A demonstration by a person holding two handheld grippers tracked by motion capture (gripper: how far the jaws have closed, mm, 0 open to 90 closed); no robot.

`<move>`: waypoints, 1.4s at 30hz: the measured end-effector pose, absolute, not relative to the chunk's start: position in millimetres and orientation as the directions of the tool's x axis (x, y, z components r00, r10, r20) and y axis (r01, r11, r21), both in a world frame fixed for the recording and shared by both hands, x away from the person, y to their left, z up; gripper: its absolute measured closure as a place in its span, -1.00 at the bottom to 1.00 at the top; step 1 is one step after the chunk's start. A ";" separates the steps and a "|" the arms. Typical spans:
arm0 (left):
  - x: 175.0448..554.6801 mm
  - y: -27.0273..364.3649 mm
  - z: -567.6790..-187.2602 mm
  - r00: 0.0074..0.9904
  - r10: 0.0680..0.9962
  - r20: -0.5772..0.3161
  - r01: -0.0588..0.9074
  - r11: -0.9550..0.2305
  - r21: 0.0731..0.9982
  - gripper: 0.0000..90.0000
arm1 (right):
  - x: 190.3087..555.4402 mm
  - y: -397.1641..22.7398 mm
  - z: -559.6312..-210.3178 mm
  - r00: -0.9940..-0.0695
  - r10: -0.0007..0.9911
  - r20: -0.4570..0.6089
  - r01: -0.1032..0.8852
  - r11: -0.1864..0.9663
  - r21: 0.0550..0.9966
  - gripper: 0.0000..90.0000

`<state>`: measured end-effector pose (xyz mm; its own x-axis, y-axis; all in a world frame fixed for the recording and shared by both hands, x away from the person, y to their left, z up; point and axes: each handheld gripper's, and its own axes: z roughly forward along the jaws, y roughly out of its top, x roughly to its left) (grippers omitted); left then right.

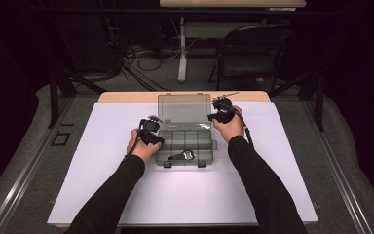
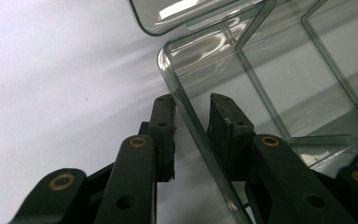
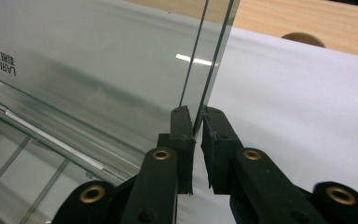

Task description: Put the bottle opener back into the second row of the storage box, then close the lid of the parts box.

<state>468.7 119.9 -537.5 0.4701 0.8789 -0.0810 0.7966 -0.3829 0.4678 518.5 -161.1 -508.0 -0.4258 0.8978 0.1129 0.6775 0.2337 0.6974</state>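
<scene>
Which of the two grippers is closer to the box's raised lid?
Right. The right gripper pinches the lid at its side edge; the left gripper straddles the box's side wall, lower down.

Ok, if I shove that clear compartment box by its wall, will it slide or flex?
Probably slides: the box looks like thin, light plastic on smooth white paper. Its upright lid may wobble at the hinge. The left gripper straddles its wall; the right gripper pinches the lid edge.

A dim lab or recording workspace. A small wooden table [image 1: 126, 97] covered by a white sheet [image 1: 185, 190] stands on grey carpet [image 1: 34, 146]. Behind it, tangled cables [image 1: 141, 58] lie on the floor near a white desk leg [image 1: 182, 48], with a black folding chair [image 1: 253, 48] beside it. Dark metal stands [image 1: 58, 87] flank the table.
</scene>
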 end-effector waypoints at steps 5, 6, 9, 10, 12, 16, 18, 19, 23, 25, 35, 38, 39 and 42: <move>468.2 119.6 -537.8 0.467 0.881 -0.079 0.796 -0.380 0.472 0.58 | 512.2 -160.9 -509.6 -0.437 0.896 0.081 0.639 0.246 0.729 0.85; 468.2 119.6 -537.8 0.468 0.880 -0.079 0.795 -0.381 0.472 0.58 | 510.7 -160.8 -510.1 -0.439 0.896 0.073 0.628 0.248 0.738 0.85; 468.0 119.8 -537.9 0.464 0.882 -0.082 0.797 -0.375 0.473 0.58 | 506.3 -160.5 -510.9 -0.439 0.897 0.059 0.609 0.248 0.753 0.85; 467.7 119.7 -538.0 0.459 0.884 -0.083 0.799 -0.370 0.474 0.58 | 505.2 -160.7 -511.5 -0.442 0.895 0.053 0.600 0.251 0.760 0.85; 467.1 119.6 -538.4 0.453 0.887 -0.084 0.799 -0.363 0.479 0.59 | 502.7 -160.4 -512.3 -0.448 0.893 0.036 0.583 0.261 0.770 0.85; 466.8 120.1 -538.8 0.452 0.888 -0.089 0.798 -0.358 0.484 0.59 | 500.1 -160.0 -513.3 -0.452 0.892 0.018 0.561 0.269 0.783 0.84; 466.7 120.1 -538.9 0.452 0.888 -0.089 0.799 -0.358 0.484 0.59 | 498.5 -160.0 -513.8 -0.453 0.892 0.008 0.552 0.273 0.788 0.84; 466.7 120.1 -538.9 0.452 0.888 -0.088 0.798 -0.358 0.484 0.59 | 497.7 -160.0 -514.0 -0.454 0.891 0.006 0.548 0.274 0.790 0.84; 466.6 120.3 -539.0 0.451 0.888 -0.090 0.798 -0.356 0.485 0.59 | 496.4 -160.6 -515.2 -0.454 0.891 0.008 0.538 0.267 0.799 0.84; 467.7 120.7 -538.4 0.457 0.884 -0.095 0.800 -0.362 0.479 0.58 | 496.5 -160.5 -515.5 -0.453 0.892 0.007 0.537 0.266 0.800 0.84; 480.5 129.4 -496.6 0.489 0.867 -0.099 0.757 -0.366 0.541 0.36 | 497.0 -160.1 -515.5 -0.456 0.890 0.006 0.538 0.271 0.798 0.84; 486.4 129.8 -485.1 0.494 0.866 -0.076 0.738 -0.372 0.564 0.33 | 497.0 -160.4 -515.5 -0.459 0.888 0.005 0.537 0.273 0.798 0.84; 488.6 130.2 -482.1 0.493 0.867 -0.067 0.728 -0.370 0.577 0.32 | 497.0 -160.3 -515.6 -0.459 0.889 0.003 0.536 0.274 0.799 0.84; 495.8 132.9 -474.3 0.488 0.871 -0.058 0.717 -0.363 0.595 0.30 | 496.9 -160.3 -515.7 -0.459 0.889 0.002 0.535 0.274 0.800 0.84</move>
<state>495.8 132.9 -474.3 0.4880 0.8710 -0.0576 0.7174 -0.3626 0.5948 496.9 -160.3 -515.7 -0.4586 0.8887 0.0023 0.5346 0.2738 0.7995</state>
